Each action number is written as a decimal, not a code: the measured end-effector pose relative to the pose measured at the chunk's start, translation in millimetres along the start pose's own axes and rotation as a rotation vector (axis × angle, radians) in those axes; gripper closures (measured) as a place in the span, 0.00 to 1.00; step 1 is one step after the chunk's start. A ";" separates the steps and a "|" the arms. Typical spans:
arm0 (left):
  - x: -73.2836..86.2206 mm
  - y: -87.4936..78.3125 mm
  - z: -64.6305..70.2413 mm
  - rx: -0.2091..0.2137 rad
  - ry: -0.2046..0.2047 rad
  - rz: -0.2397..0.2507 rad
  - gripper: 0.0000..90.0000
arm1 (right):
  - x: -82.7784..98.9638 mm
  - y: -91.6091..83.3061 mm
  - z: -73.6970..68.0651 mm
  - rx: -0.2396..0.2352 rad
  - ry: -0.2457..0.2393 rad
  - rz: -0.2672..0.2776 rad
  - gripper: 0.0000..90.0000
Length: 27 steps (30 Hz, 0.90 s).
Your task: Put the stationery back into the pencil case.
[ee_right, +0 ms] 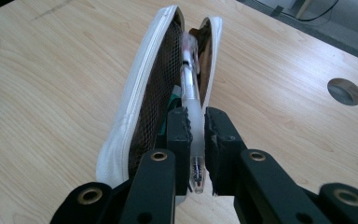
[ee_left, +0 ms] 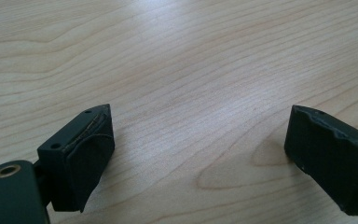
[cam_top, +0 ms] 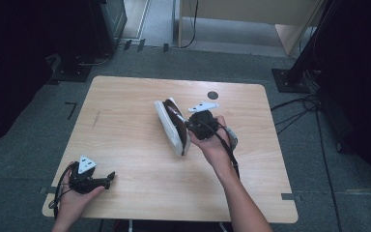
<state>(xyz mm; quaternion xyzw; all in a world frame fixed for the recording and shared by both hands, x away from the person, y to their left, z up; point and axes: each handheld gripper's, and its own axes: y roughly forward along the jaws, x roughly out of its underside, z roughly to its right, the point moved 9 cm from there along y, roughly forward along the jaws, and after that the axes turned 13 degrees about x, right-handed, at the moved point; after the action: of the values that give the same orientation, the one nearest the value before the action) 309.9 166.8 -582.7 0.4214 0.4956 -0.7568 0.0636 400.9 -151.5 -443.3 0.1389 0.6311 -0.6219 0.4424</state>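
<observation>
A white zip pencil case (cam_top: 171, 126) lies open on the wooden table (cam_top: 125, 121), its brown mesh lining showing. In the right gripper view the case (ee_right: 142, 93) gapes upward, and a clear plastic pen (ee_right: 189, 84) reaches into it. My right gripper (ee_right: 196, 128) is shut on that pen, which runs between the two pads. In the high view the right gripper (cam_top: 193, 126) sits against the case's right side. My left gripper (cam_top: 110, 179) rests near the table's front left corner, and in its own view its jaws (ee_left: 198, 149) stand wide apart over bare wood.
A round cable hole (cam_top: 213, 95) sits in the table's far right part. Dark equipment stands (cam_top: 294, 72) and cables (cam_top: 299, 108) flank the table on the grey carpet.
</observation>
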 end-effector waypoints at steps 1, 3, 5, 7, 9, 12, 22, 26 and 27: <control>0.0 0.0 0.0 0.000 0.000 0.000 0.10 | -0.5 0.6 -0.3 0.003 0.001 -0.002 0.90; 0.0 0.0 0.0 0.000 0.000 0.000 0.10 | -1.2 2.3 -0.8 0.006 -0.003 -0.007 0.90; 0.0 0.0 0.0 0.000 0.000 0.000 0.10 | -2.1 3.3 -2.5 -0.002 -0.006 -0.006 0.90; 0.0 0.0 0.0 0.000 0.000 0.000 0.10 | -3.8 4.6 -4.1 -0.003 -0.011 -0.002 0.90; 0.0 0.1 0.2 0.001 -0.001 0.001 0.10 | -6.1 5.4 -4.7 0.000 -0.008 0.006 0.90; 0.0 0.0 0.1 0.001 0.000 0.000 0.10 | -9.4 8.1 -6.6 0.000 -0.003 0.006 0.90; 0.0 0.0 0.1 0.001 0.002 -0.001 0.10 | -18.2 19.9 -15.6 0.014 -0.017 0.006 0.90; 0.0 0.0 0.2 0.002 0.003 -0.001 0.10 | -19.9 22.6 -15.8 0.033 -0.021 0.011 0.90; 0.0 0.0 0.2 0.002 0.003 -0.001 0.10 | -20.9 23.3 -15.6 0.036 -0.022 0.019 0.90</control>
<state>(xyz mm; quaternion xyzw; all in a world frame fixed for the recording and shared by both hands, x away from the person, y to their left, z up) 309.8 166.6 -582.7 0.4225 0.4949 -0.7567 0.0620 423.7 -125.1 -446.0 0.1458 0.6136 -0.6304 0.4525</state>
